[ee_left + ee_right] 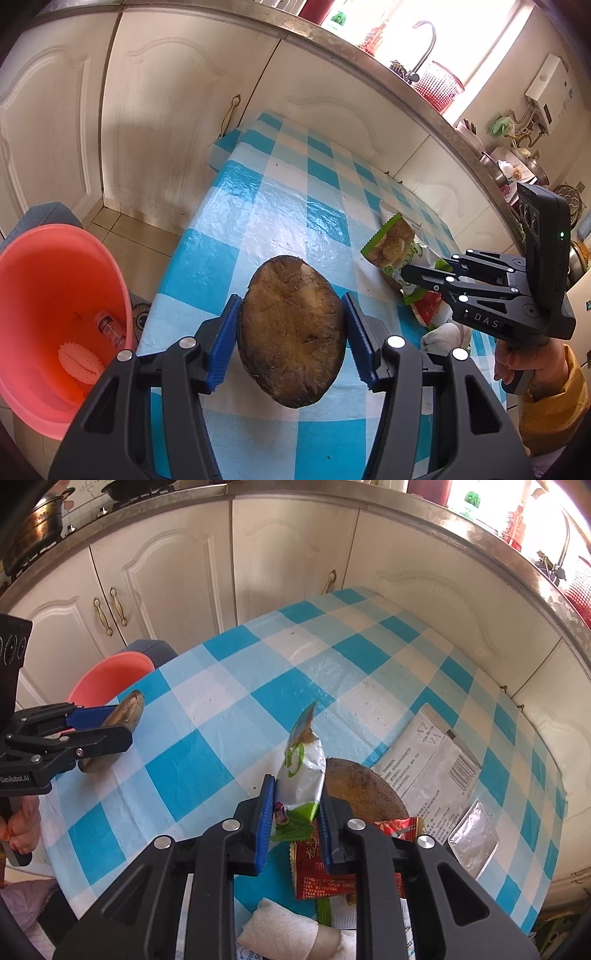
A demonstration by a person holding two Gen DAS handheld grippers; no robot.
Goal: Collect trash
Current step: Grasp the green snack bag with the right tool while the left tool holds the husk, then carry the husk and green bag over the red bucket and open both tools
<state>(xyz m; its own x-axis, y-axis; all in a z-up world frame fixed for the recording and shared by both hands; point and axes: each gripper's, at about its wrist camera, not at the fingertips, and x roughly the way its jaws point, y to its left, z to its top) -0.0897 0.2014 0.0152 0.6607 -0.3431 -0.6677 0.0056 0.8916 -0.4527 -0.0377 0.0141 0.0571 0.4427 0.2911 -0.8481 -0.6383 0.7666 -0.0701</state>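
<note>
**Two grippers, each holding one piece of trash over the checked worktop**

The worktop (pixel 229 686), under a blue-and-white checked cloth, fills both wrist views. A pink bucket (pixel 48 295) stands on the floor at 9 o'clock in the left wrist view, off the worktop's edge. The left gripper (pixel 291 332) is clamped on a brown flat husk (pixel 291 328), held clear of the cloth at centre. The right gripper (pixel 295 812) is closed on a green-and-silver snack wrapper (pixel 301 771), which rises toward 12 o'clock. A white printed sachet (pixel 428 768) lies at 3 o'clock, and a red wrapper (pixel 314 867) beneath the jaws at 6 o'clock.
</note>
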